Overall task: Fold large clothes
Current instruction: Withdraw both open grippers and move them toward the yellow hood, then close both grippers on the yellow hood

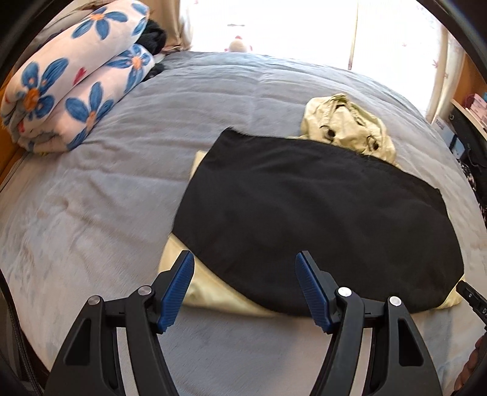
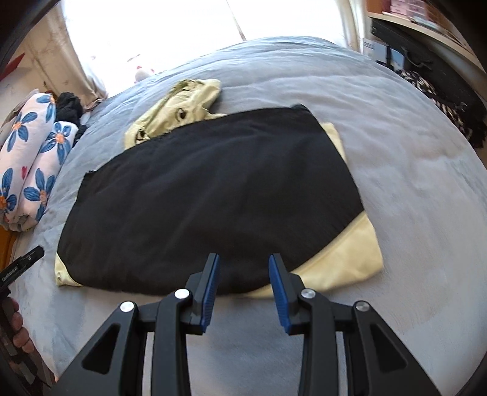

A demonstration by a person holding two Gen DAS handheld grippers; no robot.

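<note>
A black garment (image 1: 307,219) (image 2: 207,195) lies flat and folded on the grey bed (image 1: 91,198) (image 2: 411,170), on top of a pale yellow folded cloth (image 1: 210,289) (image 2: 344,259) that sticks out at its near corners. My left gripper (image 1: 245,259) hovers open above the black garment's near edge, nothing between its blue pads. My right gripper (image 2: 245,260) also hangs open over the near edge, jaws narrower, holding nothing. A crumpled pale yellow jacket (image 1: 347,128) (image 2: 173,112) lies just beyond the black garment.
A rolled floral blanket (image 1: 70,82) (image 2: 30,164) sits at the bed's far left with a dark bundle (image 1: 153,38) behind it. Bright window (image 1: 274,24) beyond the bed. Shelves and dark items (image 2: 426,61) stand at the right. A person's hand (image 2: 18,329) shows at the left edge.
</note>
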